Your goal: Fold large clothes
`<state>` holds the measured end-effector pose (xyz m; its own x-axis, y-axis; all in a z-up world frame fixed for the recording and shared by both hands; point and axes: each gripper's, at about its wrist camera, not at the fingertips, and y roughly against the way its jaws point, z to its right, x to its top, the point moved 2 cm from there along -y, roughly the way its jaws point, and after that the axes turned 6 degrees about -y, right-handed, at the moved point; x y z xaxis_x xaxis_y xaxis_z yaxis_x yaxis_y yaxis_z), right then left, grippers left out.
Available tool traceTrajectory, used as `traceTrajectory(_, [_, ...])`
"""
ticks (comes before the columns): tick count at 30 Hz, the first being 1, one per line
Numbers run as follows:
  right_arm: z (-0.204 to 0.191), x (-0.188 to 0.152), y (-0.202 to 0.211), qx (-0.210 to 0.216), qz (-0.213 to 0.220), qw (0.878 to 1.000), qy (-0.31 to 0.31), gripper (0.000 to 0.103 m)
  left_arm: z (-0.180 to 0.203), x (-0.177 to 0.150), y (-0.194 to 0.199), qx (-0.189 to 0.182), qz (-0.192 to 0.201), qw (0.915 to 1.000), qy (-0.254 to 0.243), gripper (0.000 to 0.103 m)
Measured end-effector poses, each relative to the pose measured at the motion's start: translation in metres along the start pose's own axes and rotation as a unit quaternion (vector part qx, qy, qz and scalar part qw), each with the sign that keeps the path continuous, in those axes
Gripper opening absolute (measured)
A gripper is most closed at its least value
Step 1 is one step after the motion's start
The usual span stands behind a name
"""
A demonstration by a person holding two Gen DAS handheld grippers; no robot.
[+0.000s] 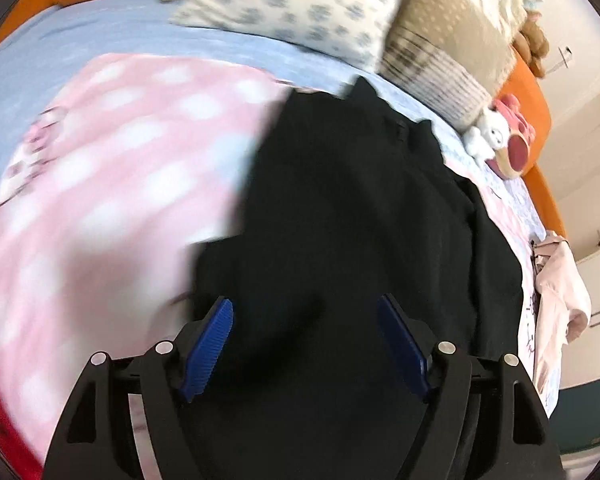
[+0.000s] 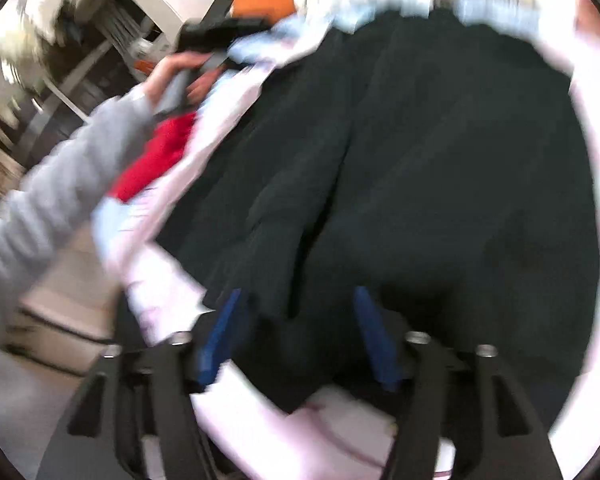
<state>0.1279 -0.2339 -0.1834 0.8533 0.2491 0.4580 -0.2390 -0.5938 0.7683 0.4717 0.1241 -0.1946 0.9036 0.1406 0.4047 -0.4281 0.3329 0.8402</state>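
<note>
A large black garment [image 1: 340, 208] lies spread on a pink dotted blanket [image 1: 100, 168] on the bed. In the left wrist view, my left gripper [image 1: 305, 302] hangs over the garment's near part, blue pads [image 1: 212, 344] wide apart and nothing pinched between them. My right gripper [image 2: 297, 292] hovers over the near edge of the same black garment [image 2: 440, 160]. Its jaws are apart too, with dark cloth lying under the gap. Blur hides whether the cloth touches the pads. A hand [image 2: 168, 76] in a grey sleeve [image 2: 60, 184] shows at upper left in the right wrist view.
Patterned pillows [image 1: 300, 4] and a striped cushion [image 1: 440, 68] lie at the bed's head. A white plush toy [image 1: 488, 136] sits by the orange bed frame [image 1: 528, 92]. A pale pink garment [image 1: 560, 288] hangs at the right edge. Red cloth [image 2: 160, 160] lies beside the blanket.
</note>
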Motion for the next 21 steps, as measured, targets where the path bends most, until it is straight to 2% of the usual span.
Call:
traceTrajectory(1, [-0.020,0.006,0.009,-0.033,0.031,0.998,0.033,0.079,-0.013,-0.008,0.011,0.007,-0.001,1.0000,0.002,0.081])
traceTrajectory(3, [-0.053,0.010,0.016,-0.055,0.074,0.993,0.078,0.081,-0.037,-0.027,0.035,0.032,-0.001,0.9995,0.002,0.083])
traceTrajectory(5, [-0.106,0.009,0.015,-0.089,0.131,0.977,0.146,0.098,-0.059,-0.051,0.060,0.039,0.002,0.9992,0.001,0.085])
traceTrajectory(7, [-0.150,0.003,-0.003,-0.085,0.155,0.966,0.189,0.098,-0.077,-0.072,0.077,0.032,0.006,0.9994,0.009,0.089])
traceTrajectory(10, [-0.206,-0.010,-0.067,-0.036,0.116,0.968,0.219,0.096,-0.101,-0.112,0.098,0.010,0.000,0.9994,0.032,0.090])
traceTrajectory(12, [-0.223,-0.019,-0.101,-0.040,0.096,0.966,0.236,0.088,-0.111,-0.132,0.103,-0.001,-0.010,0.9989,0.045,0.090])
traceTrajectory(13, [-0.232,-0.022,-0.126,-0.057,0.087,0.963,0.247,0.086,-0.115,-0.141,0.106,-0.008,-0.012,0.9987,0.049,0.090])
traceTrajectory(15, [-0.235,-0.026,-0.151,-0.071,0.079,0.962,0.250,0.085,-0.124,-0.161,0.114,-0.022,-0.007,0.9982,0.056,0.090])
traceTrajectory(18, [-0.216,-0.021,-0.186,-0.083,0.046,0.968,0.233,0.075,-0.135,-0.181,0.121,-0.039,0.000,0.9968,0.070,0.090])
traceTrajectory(19, [-0.213,-0.018,-0.200,-0.063,0.017,0.975,0.214,0.074,-0.138,-0.185,0.121,-0.041,0.001,0.9964,0.073,0.090])
traceTrajectory(21, [-0.203,-0.012,-0.202,-0.041,0.008,0.982,0.183,0.063,-0.142,-0.190,0.120,-0.038,-0.004,0.9965,0.075,0.090])
